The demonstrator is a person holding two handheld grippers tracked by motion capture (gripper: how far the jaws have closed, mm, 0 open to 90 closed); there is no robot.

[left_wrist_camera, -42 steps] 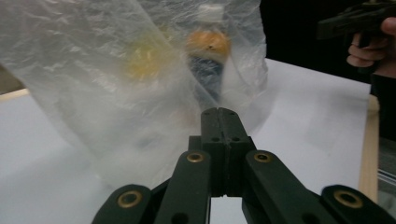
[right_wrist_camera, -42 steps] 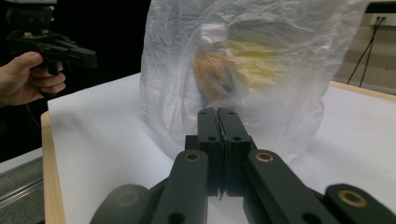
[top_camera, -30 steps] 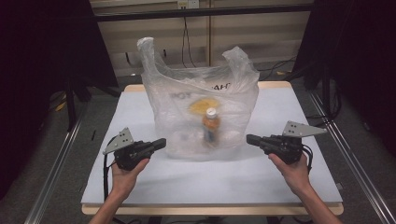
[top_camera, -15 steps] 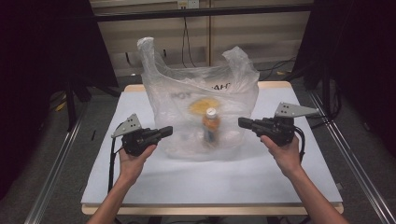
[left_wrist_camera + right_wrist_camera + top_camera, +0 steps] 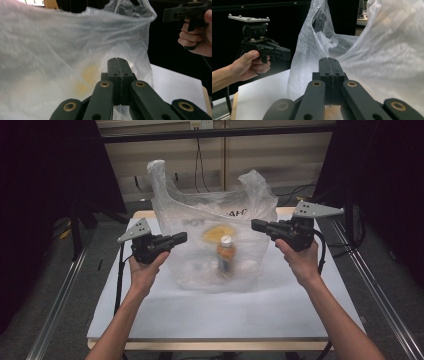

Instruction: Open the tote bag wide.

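Both claws closed, empty: left claw [image 5: 182, 238] and right claw [image 5: 256, 225] flank the bag [image 5: 215, 227]. Bottle [image 5: 226, 255] stands inside, mid-tabletop [image 5: 300, 310].

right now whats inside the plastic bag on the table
Inside the translucent white plastic bag stands an upright orange bottle with a white cap, with a yellow item behind it. The crinkled film blurs whatever else lies at the bottom.

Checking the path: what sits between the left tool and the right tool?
In the high view, the clear plastic bag stands between the left tool and the right tool, with a bottle upright inside it.
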